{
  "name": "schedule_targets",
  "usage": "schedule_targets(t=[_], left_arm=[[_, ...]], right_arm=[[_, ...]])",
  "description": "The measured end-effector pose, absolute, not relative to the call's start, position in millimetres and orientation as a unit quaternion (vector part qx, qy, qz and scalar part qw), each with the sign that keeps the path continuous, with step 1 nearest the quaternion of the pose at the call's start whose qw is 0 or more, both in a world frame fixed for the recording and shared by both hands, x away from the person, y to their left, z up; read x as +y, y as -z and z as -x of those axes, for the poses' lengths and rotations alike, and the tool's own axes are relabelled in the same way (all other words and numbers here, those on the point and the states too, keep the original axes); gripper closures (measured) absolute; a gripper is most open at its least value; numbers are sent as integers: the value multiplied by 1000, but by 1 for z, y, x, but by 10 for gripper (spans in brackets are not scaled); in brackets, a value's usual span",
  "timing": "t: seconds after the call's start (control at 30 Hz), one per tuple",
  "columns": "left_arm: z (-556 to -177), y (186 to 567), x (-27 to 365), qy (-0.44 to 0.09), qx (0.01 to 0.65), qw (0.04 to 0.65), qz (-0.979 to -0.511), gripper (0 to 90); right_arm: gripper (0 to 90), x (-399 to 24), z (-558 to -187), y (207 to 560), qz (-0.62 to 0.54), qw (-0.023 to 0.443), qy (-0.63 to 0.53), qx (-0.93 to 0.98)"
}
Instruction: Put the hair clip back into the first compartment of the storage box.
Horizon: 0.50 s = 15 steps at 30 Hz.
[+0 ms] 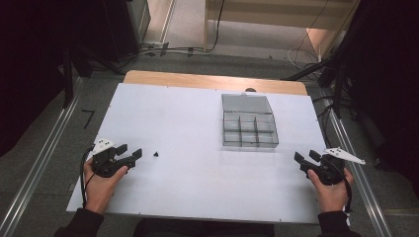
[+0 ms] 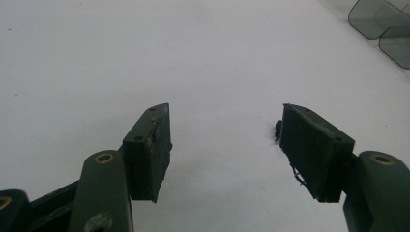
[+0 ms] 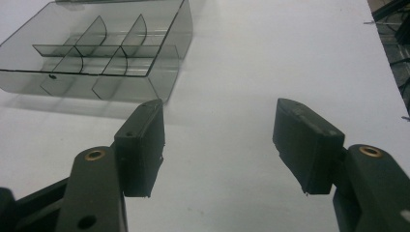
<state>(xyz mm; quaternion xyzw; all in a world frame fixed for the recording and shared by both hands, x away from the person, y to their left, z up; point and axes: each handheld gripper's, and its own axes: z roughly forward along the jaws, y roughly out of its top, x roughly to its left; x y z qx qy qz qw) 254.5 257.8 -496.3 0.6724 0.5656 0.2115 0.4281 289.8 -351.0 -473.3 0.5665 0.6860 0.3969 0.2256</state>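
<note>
A clear compartment box (image 1: 248,127) with its lid folded back sits right of the middle of the white table (image 1: 197,113). A tiny black part (image 1: 156,154) lies on the table just right of my left gripper (image 1: 129,152), which rests at the near left, open and empty. In the left gripper view the small black part (image 2: 277,130) peeks out beside the right jaw of that gripper (image 2: 226,142). My right gripper (image 1: 307,158) rests at the near right, open with nothing between its jaws. In the right gripper view the compartment box (image 3: 96,50) lies ahead to the left of this gripper (image 3: 220,140).
The white board lies on a wooden tabletop (image 1: 212,80). Metal rails (image 1: 39,163) run along both sides of the table. Cables (image 1: 188,49) lie on the floor beyond the far edge. A corner of the clear box (image 2: 382,29) shows at the top right in the left gripper view.
</note>
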Motion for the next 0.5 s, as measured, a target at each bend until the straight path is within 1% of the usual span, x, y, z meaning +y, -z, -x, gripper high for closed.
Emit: schedule_targets(t=[0.5], left_arm=[[-258, 500, 248, -201, 555, 425, -687, 371]], right_arm=[[327, -349, -290, 474, -564, 224, -395, 690]])
